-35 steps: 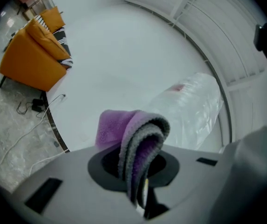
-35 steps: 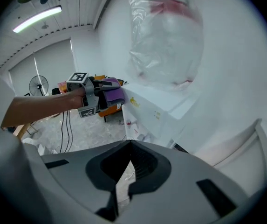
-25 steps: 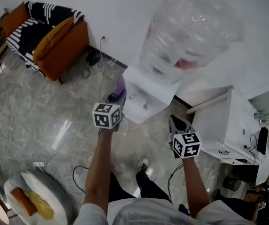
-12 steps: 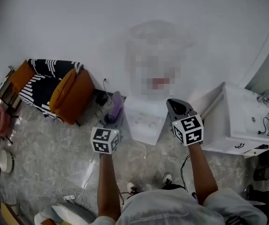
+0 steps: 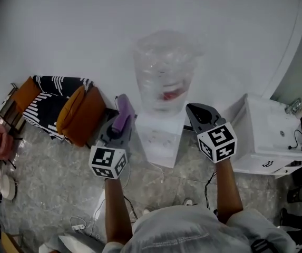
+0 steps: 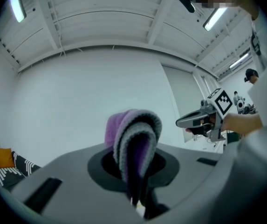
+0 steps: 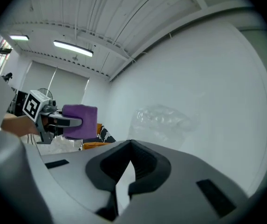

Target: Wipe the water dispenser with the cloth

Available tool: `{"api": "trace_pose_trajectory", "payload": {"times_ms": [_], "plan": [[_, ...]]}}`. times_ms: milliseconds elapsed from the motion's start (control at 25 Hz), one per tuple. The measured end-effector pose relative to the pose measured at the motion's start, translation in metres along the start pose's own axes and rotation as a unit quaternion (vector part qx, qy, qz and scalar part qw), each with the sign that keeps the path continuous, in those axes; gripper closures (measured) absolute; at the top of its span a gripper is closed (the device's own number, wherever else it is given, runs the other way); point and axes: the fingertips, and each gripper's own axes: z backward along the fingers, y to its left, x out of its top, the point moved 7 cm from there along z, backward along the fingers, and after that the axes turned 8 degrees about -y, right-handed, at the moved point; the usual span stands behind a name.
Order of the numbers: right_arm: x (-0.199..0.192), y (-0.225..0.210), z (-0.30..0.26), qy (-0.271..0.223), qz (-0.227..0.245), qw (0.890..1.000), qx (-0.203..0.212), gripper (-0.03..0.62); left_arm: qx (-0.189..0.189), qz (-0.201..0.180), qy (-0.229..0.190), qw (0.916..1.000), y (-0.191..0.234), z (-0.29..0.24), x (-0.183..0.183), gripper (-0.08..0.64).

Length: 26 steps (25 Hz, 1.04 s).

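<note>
The water dispenser is a white cabinet against the wall, carrying a clear bottle that also shows in the right gripper view. A folded purple cloth sticks up out of my left gripper, which is shut on it just left of the dispenser's upper body. In the left gripper view the cloth hangs over the jaws. My right gripper is shut and holds nothing, raised at the dispenser's right side. Each gripper view shows the other gripper, the right gripper and the left gripper.
An orange armchair with a black-and-white striped cushion stands left of the dispenser. A white counter unit stands to the right. Cables lie on the marble floor. The white wall is right behind the dispenser.
The head view has lifted from the floor toward the wall and bottle. Both grippers have come up beside the dispenser, the left one still holding the cloth.
</note>
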Motion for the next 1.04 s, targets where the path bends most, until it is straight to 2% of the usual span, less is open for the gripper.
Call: {"api": "trace_pose_trajectory", "payload": {"times_ms": [240, 760, 1040], "plan": [[0.011, 0.002, 0.008, -0.001, 0.047, 0.999, -0.005, 0.583, -0.007, -0.007, -0.003, 1.0, -0.011, 0.002, 0.009, 0.512], [0.006, 0.011, -0.002, 0.012, 0.06, 0.998, 0.013, 0.583, -0.006, -0.019, 0.015, 0.9997, -0.011, 0.004, 0.001, 0.512], [0.0, 0.013, -0.008, 0.017, 0.064, 0.998, 0.015, 0.583, -0.004, -0.013, 0.025, 0.9996, -0.008, 0.003, -0.006, 0.514]]}}
